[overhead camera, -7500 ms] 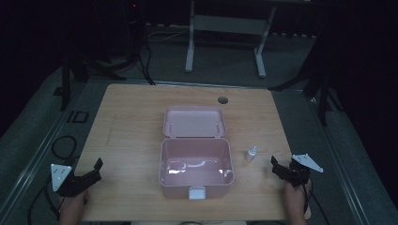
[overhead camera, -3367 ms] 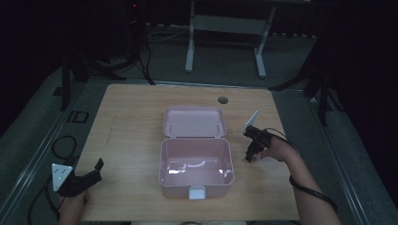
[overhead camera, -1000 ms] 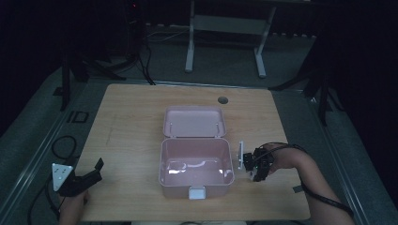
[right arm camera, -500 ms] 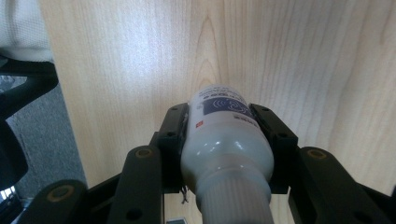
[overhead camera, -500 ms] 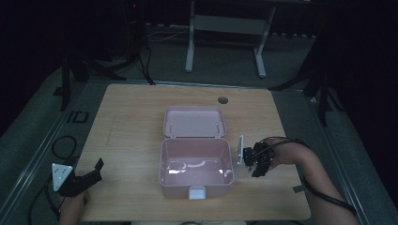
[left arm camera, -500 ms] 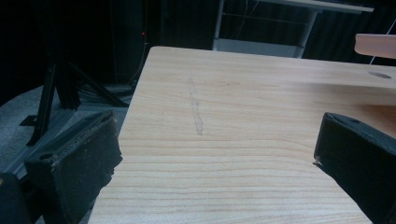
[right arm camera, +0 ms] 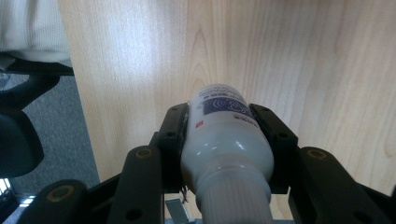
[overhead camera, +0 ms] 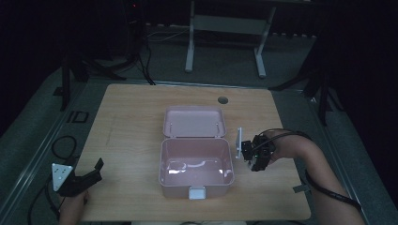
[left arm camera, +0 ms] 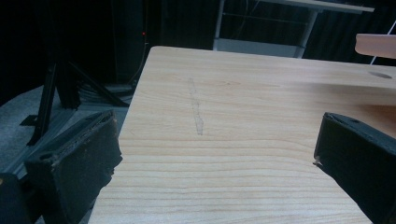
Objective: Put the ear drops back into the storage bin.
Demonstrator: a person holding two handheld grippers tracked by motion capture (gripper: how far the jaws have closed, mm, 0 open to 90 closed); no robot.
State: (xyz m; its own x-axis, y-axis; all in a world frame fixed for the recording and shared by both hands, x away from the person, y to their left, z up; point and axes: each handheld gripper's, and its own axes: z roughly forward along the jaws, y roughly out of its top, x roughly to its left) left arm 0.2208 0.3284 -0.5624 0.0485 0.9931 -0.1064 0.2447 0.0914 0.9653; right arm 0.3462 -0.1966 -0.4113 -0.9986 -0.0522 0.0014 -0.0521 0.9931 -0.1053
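Nearest the person, one pair of left tongs (overhead camera: 91, 172) rests at the front left corner of the wooden surface (overhead camera: 136, 117), well left of the pink lunch box (overhead camera: 196, 165); its two black jaws stand wide apart with nothing between them, only bare wood beyond. There are two tongs in all, one box, one bottle. The box sits open in the middle of the surface, its tub toward the person and its one lid (overhead camera: 194, 122) laid back flat on the far side. Just right of the tub, the right tongs (right arm camera: 227, 135) are clamped on a small white bottle (right arm camera: 224, 140), both pads pressed against its sides. The bottle's long axis runs along the jaws, ribbed cap end back toward the hand and base pointing away. Farther off, beyond the lid, one round hole (overhead camera: 222, 100) shows in the surface.
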